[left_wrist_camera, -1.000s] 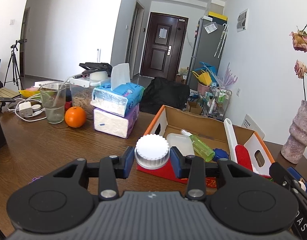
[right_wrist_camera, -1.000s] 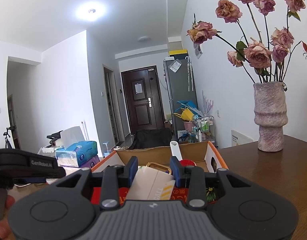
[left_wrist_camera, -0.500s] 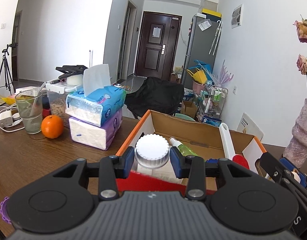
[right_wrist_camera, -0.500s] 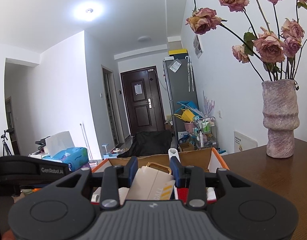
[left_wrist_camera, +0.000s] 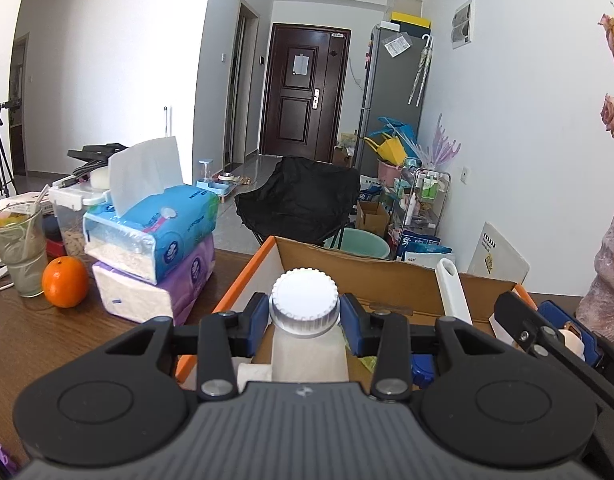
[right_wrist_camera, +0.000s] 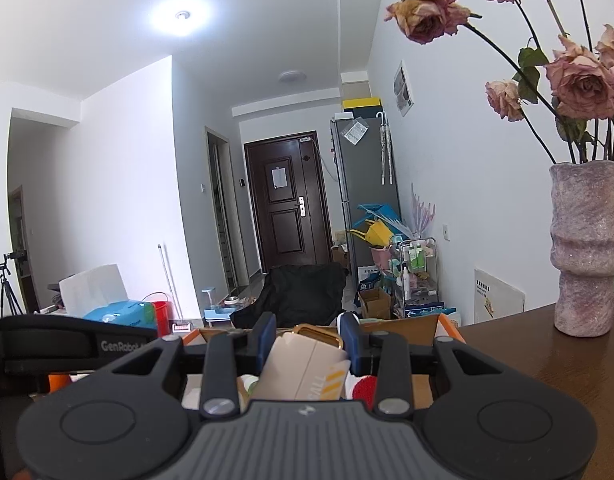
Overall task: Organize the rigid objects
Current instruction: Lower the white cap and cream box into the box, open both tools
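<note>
A white-capped bottle [left_wrist_camera: 305, 312] is pinched by the left gripper [left_wrist_camera: 304, 319], a beige box [right_wrist_camera: 307, 364] by the right gripper [right_wrist_camera: 307, 340], with the cardboard box [left_wrist_camera: 387, 276] just ahead.

Ahead of my claw the cardboard box [left_wrist_camera: 387, 276] lies open; tissue packs [left_wrist_camera: 155, 248] crowd the left of the frame, a vase [right_wrist_camera: 587, 248] the right.

A white ribbed cap [left_wrist_camera: 305, 300] tops a frosted bottle [left_wrist_camera: 309, 354]. The cardboard box [left_wrist_camera: 387, 276] is brown with an orange edge. An orange fruit [left_wrist_camera: 64, 282] sits on the dark brown wooden counter [left_wrist_camera: 67, 340]. A beige card [right_wrist_camera: 303, 368] shows yellow stripes.
</note>
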